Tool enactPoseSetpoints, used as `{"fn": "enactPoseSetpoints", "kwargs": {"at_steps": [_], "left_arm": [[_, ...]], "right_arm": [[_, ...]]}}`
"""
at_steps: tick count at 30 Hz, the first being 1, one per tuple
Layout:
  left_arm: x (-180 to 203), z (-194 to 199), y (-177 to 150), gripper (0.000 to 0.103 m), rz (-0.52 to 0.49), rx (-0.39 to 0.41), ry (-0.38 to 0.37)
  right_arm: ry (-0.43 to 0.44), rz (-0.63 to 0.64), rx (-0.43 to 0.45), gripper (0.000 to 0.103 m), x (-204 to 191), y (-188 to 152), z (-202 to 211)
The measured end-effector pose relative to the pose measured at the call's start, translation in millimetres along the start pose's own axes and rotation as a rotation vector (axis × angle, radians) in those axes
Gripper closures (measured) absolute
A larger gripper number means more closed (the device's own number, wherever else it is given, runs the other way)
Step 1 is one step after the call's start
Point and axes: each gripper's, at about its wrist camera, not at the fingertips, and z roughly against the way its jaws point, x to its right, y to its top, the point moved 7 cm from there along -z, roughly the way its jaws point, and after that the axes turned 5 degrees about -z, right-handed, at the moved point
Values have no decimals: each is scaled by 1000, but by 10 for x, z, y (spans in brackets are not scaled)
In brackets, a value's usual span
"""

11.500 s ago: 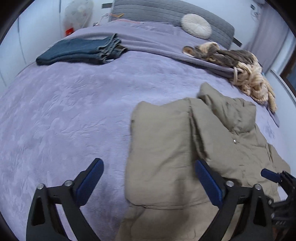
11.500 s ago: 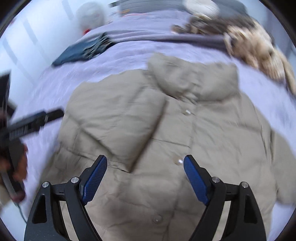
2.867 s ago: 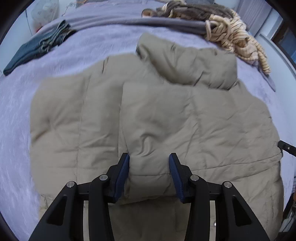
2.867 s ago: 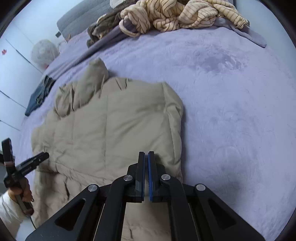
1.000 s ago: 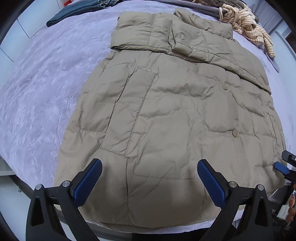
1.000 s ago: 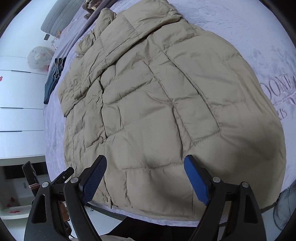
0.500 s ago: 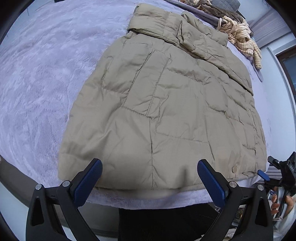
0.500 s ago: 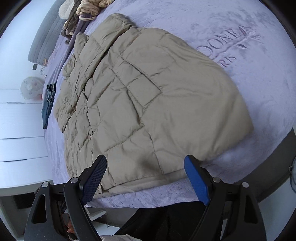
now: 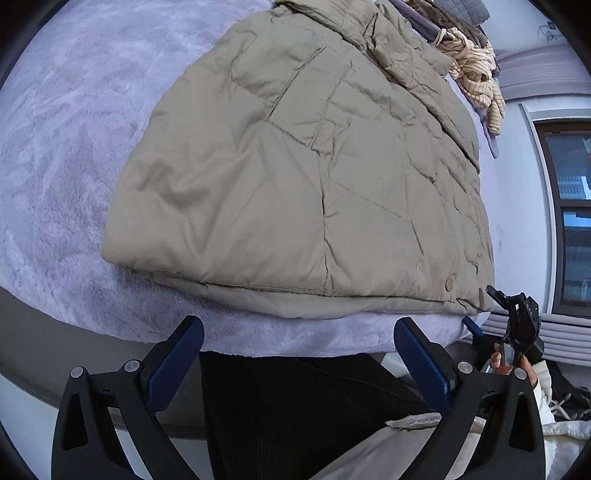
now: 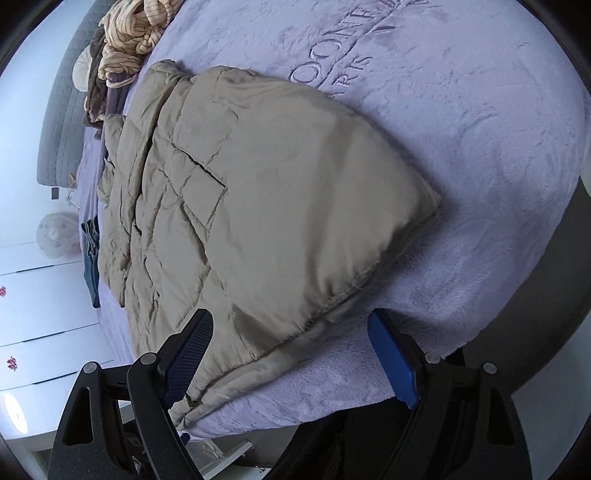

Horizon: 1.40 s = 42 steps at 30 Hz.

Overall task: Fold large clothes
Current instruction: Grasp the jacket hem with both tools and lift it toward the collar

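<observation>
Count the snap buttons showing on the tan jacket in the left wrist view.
2. Both sit at the jacket hem's right end near the bed's edge: one round snap, and another just right of it, partly turned away. More may be hidden in folds.

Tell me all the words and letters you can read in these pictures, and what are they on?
"OONE": raised letters on the purple bed blanket, cut off at both ends by the picture's edge and the beige jacket.
"RIS": smaller letters just below, start hidden by the jacket.
Scribbled mark on the wall, left wrist view: too small to read.
</observation>
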Motion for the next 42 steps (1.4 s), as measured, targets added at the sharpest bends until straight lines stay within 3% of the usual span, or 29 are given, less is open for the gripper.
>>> {"fn": "enactPoseSetpoints", "kwargs": {"at_steps": [1, 2, 7, 11, 13, 14, 15, 17, 19, 20, 21, 26, 31, 37, 42], "left_arm": [[6, -44, 5, 0, 15, -3, -2], [22, -69, 30, 0, 27, 6, -8], [154, -30, 244, 0, 65, 108, -52], [241, -74, 442, 2, 103, 160, -80], [274, -108, 521, 20, 108, 173, -67], [284, -113, 559, 43, 104, 174, -58], [301, -115, 590, 76, 96, 175, -51], [289, -70, 636, 88, 83, 188, -45], [300, 77, 679, 90, 55, 232, -43], [335, 150, 699, 92, 35, 250, -39], [383, 210, 726, 92, 16, 266, -34], [615, 517, 894, 92, -70, 332, -14], [842, 925, 1240, 92, -138, 416, 10], [1295, 1359, 1988, 92, -202, 529, 57], [1612, 1449, 2804, 92, -230, 587, 151]], "right_arm": [[17, -11, -3, 11, -35, 17, -33], [32, -20, -5, 1, -65, 25, -52], [181, -28, -18, 0, -363, 33, -87], [193, -30, -35, 0, -443, 63, -113], [194, -42, -55, 0, -445, 67, -137], [195, -47, -60, 0, -446, 71, -130], [198, -51, -65, 1, -446, 80, -114], [208, -53, -66, 6, -469, 81, -84], [207, -52, -69, 36, -469, 88, -59], [199, -52, -79, 71, -466, 88, -63], [186, -54, -91, 90, -455, 91, -75], [182, 28, -64, 93, -666, 133, 39], [211, 214, -6, 94, -1299, 344, 312], [253, 419, 68, 94, -2292, 791, 559], [235, 550, 99, 94, -3111, 1268, 483]]}}
